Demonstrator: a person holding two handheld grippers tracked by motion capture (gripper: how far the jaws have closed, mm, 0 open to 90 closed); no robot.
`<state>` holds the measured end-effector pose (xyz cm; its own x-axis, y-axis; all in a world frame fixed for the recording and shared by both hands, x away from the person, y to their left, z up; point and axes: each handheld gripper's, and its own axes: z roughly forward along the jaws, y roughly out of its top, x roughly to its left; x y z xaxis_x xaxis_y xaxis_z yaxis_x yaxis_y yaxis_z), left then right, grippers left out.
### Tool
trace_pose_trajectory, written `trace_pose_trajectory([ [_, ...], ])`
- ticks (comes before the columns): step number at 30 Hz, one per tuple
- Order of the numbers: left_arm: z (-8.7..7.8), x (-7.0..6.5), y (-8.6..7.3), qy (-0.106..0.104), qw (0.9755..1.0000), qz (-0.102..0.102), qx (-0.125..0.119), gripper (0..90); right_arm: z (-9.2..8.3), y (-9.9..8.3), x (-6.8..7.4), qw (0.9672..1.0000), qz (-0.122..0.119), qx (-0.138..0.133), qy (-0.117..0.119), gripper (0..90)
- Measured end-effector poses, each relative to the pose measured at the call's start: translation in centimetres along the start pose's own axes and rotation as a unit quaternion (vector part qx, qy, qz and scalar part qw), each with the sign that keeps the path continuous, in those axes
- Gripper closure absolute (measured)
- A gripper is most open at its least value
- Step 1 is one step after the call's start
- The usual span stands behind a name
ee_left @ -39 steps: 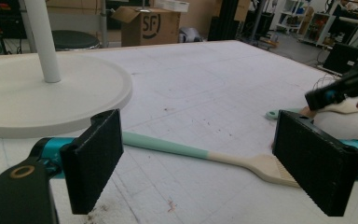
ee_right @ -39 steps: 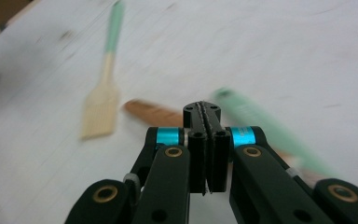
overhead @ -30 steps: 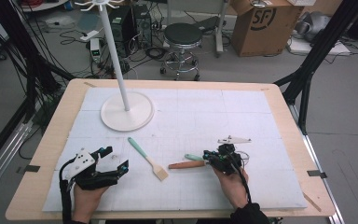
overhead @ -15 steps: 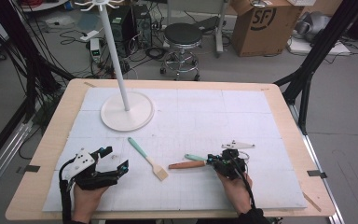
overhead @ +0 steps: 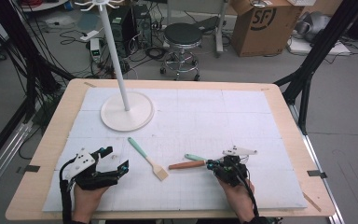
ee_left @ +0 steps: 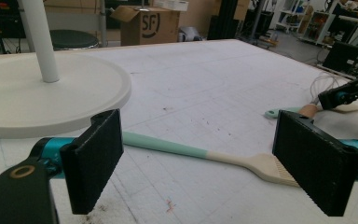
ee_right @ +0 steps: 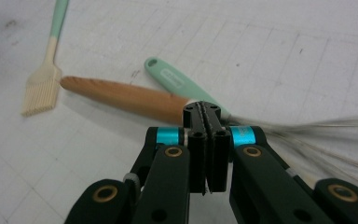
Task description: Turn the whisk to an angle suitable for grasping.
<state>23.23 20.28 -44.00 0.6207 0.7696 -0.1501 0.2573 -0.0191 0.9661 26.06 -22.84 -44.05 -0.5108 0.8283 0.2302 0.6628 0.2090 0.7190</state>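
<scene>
As things stand now: the work looks barely begun; the hooks at the top of the white stand [overhead: 118, 60] appear bare and all three utensils lie on the white mat [overhead: 214, 116].
Right gripper [overhead: 217, 164]: jaws pressed together where the wooden handle meets the wires, apparently pinching the whisk [ee_right: 121, 95] there.
Whisk position: near the front right of the mat, handle pointing left toward the brush [overhead: 145, 157]; whether it is lifted cannot be told.
Mint-handled utensil [ee_right: 172, 79]: flat on the mat, just beside the whisk handle, its far end hidden behind the jaws.
Left gripper [overhead: 115, 157]: jaws wide apart, holding nothing, at the front left, facing the brush.
Brush position: flat between the two grippers, bristles toward the whisk, untouched.
Left to do, by my judgement: raise the whisk, carry it to the stand, hang it, then likely the other two.
Containers: a cardboard box [overhead: 261, 23] on the floor beyond the table; contents cannot be made out.
</scene>
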Motion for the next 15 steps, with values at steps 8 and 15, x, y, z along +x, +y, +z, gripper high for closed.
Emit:
trace_pose_trajectory([
  [8, 0.1, -0.1, 0.0, 0.000, 1.0000, 0.001, 0.002, 16.7, 1.4, -0.7, 3.3, 0.9971, -0.024, 0.016, 0.070, 89.8],
  [15, 0.0, -0.1, 0.0, 0.000, 1.0000, 0.000, 0.001, 16.8, 4.3, -0.3, 8.3, 0.9889, -0.116, 0.045, 0.082, 89.8],
])
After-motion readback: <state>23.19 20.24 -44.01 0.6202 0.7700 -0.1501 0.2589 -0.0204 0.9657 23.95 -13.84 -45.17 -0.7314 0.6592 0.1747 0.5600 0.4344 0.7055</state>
